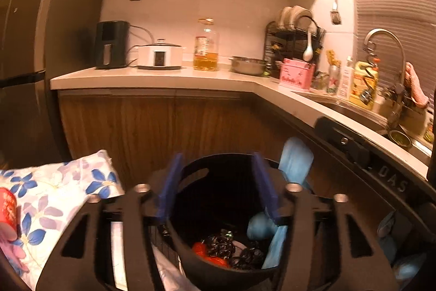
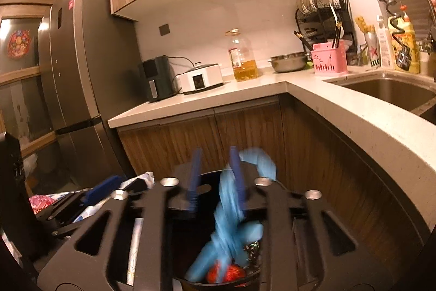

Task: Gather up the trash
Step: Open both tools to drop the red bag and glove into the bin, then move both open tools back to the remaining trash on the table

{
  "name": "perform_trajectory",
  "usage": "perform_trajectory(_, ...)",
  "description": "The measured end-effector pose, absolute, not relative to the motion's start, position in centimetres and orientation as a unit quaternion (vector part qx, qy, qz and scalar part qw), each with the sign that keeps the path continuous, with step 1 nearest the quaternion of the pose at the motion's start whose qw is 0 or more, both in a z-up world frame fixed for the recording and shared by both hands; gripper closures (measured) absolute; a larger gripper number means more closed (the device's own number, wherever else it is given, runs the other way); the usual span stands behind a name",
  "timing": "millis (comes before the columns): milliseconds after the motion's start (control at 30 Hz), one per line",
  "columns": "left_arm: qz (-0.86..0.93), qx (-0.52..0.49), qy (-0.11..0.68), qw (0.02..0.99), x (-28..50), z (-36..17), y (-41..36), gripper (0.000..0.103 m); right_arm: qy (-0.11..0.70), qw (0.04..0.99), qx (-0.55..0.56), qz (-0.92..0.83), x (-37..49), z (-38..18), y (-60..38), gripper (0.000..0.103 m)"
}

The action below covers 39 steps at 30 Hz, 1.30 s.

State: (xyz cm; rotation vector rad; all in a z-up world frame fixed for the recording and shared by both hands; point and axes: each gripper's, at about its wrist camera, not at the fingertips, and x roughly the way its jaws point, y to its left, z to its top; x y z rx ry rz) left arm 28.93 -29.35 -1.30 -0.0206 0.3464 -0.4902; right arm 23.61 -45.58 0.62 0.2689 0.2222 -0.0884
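Note:
A black trash bin point(image 1: 190, 171) stands on the floor below both grippers, with red and black wrappers point(image 1: 218, 247) in its bottom. My left gripper point(image 1: 218, 187) hangs over the bin's mouth, its blue pads wide apart and nothing between them. A light blue plastic bag point(image 1: 295, 162) hangs just right of its right pad and trails down into the bin. In the right wrist view my right gripper point(image 2: 215, 176) is partly open over the bin point(image 2: 207, 177). The blurred blue bag point(image 2: 229, 212) hangs loose between its pads, against the right one, down to red trash point(image 2: 231, 272).
A flower-printed bag point(image 1: 54, 195) and a red can point(image 1: 8, 206) lie left of the bin. Wooden cabinets point(image 1: 152, 127) and an L-shaped counter point(image 1: 163, 75) stand close behind and to the right, with a sink point(image 2: 387, 92). A fridge point(image 2: 79, 59) stands at the left.

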Motion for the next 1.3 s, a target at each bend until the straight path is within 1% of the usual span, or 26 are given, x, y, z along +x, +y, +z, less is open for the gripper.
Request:
perform_trajectory(33,-0.233,-0.016,0.172,0.957,28.9,-1.4,-28.8,0.038,0.111,0.984,0.134,-0.046,23.6,0.6,-45.6,0.068)
perform_trajectory(67,-0.227,-0.02,0.174,0.958,29.0,-1.4,-28.4,0.033,0.112,0.984,0.134,-0.046,23.5,0.5,-45.6,0.067)
perform_trajectory(100,-0.217,-0.027,0.176,0.96,29.0,-1.4,-27.8,0.027,0.112,0.983,0.136,-0.047,23.4,0.5,-45.6,0.064)
perform_trajectory(133,-0.211,-0.034,0.176,0.961,28.9,-1.5,-27.2,0.025,0.112,0.983,0.138,-0.047,23.2,0.5,-45.5,0.059)
perform_trajectory(200,-0.199,-0.045,0.178,0.963,28.7,-1.5,-26.2,0.019,0.111,0.983,0.135,-0.048,22.8,0.4,-45.3,0.054)
perform_trajectory(267,-0.185,-0.045,0.181,0.965,28.4,-1.6,-25.5,0.017,0.112,0.984,0.127,-0.052,22.4,0.4,-44.8,0.049)
perform_trajectory(400,-0.158,-0.039,0.185,0.969,27.7,-1.4,-24.5,0.015,0.119,0.984,0.12,-0.052,21.6,0.5,-43.8,0.039)
perform_trajectory(567,-0.144,-0.033,0.182,0.972,26.6,-0.9,-23.7,0.014,0.123,0.985,0.108,-0.055,20.5,0.8,-42.7,0.036)
perform_trajectory(633,-0.141,-0.033,0.185,0.972,26.2,-0.8,-23.3,0.014,0.123,0.985,0.106,-0.052,20.0,1.1,-42.3,0.032)
perform_trajectory(800,-0.13,-0.033,0.187,0.973,24.6,-0.8,-22.2,0.014,0.122,0.984,0.116,-0.048,18.5,1.3,-41.4,0.029)
perform_trajectory(1033,-0.106,-0.031,0.186,0.976,22.1,-0.8,-20.0,0.014,0.11,0.985,0.108,-0.072,15.9,1.6,-39.5,0.029)
perform_trajectory(1300,-0.072,-0.043,0.185,0.979,18.8,-1.4,-16.1,0.014,0.098,0.985,0.126,-0.068,13.1,1.3,-37.0,0.029)
